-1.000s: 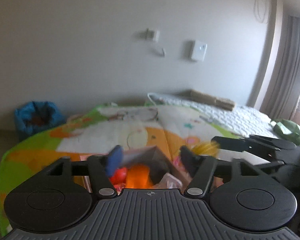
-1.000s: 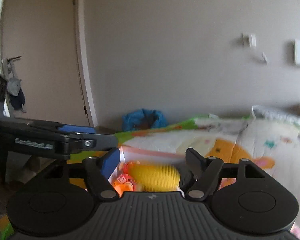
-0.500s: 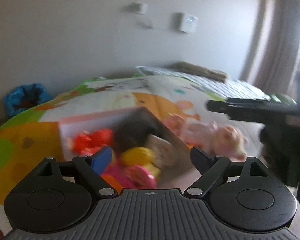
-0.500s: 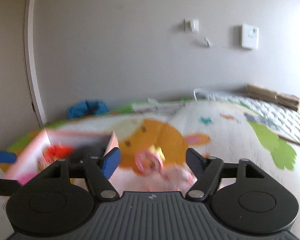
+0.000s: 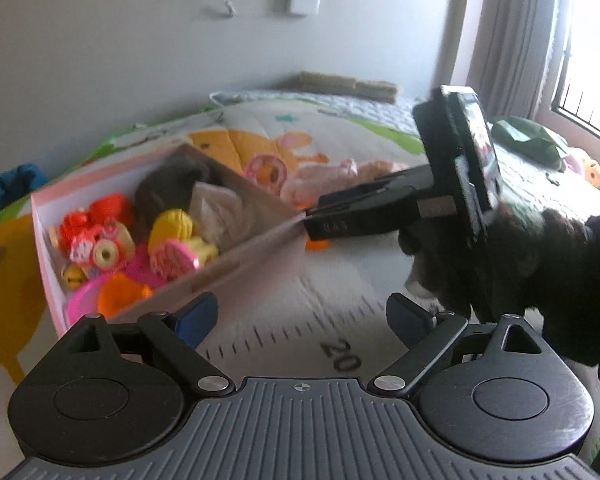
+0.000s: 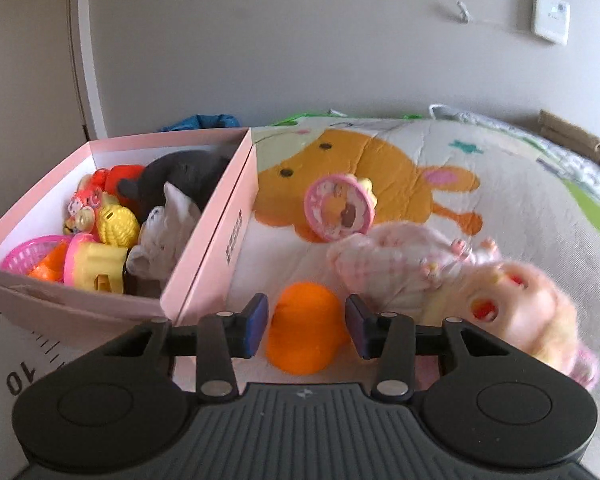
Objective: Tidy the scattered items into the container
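Just beside pink box (image 6: pixel 216 236) edge, right claw (image 6: pixel 306 326) closing around orange toy (image 6: pixel 304 326)

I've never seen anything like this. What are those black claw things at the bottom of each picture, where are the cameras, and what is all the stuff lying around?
No robot: a person holds a two-fingered gripper in each hand, each carrying its own forward-looking camera. The left gripper has nothing between its opening jaws. The right gripper is closing around an orange toy on the play mat; the pads don't seem to press it yet. Beside it stands a pink box already full of toys. A pink round toy and a plush doll lie loose on the mat.
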Demonstrator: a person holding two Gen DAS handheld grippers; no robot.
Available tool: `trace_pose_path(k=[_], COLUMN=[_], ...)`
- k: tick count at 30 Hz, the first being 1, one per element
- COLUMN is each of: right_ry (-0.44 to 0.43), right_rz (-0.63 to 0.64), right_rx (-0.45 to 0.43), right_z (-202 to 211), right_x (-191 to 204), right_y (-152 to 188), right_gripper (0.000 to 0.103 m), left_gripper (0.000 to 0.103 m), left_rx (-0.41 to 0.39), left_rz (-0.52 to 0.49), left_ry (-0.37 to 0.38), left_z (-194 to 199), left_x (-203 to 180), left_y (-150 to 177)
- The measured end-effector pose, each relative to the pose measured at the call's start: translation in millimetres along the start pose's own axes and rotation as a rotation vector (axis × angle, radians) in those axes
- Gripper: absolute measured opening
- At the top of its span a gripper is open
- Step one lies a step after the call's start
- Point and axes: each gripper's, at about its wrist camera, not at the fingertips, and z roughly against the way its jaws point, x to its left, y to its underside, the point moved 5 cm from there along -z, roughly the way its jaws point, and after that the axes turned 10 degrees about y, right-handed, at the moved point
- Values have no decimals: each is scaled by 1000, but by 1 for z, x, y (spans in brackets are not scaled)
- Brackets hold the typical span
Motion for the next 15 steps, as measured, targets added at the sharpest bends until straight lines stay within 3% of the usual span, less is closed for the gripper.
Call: trace_pose_path(k=[5, 15], right_ry=[-16, -112], right_rz=[25, 35], right_rx=[8, 5], right_z=[7, 90], right_x=[3, 16], right_y=[8, 40], right_gripper=[39, 39], left_gripper=[95, 95], left_rx=[13, 58], left_rz=[9, -32], left_ry=[2, -1], left_z=[2, 4], left_x=[-4, -19], left_y=[10, 24])
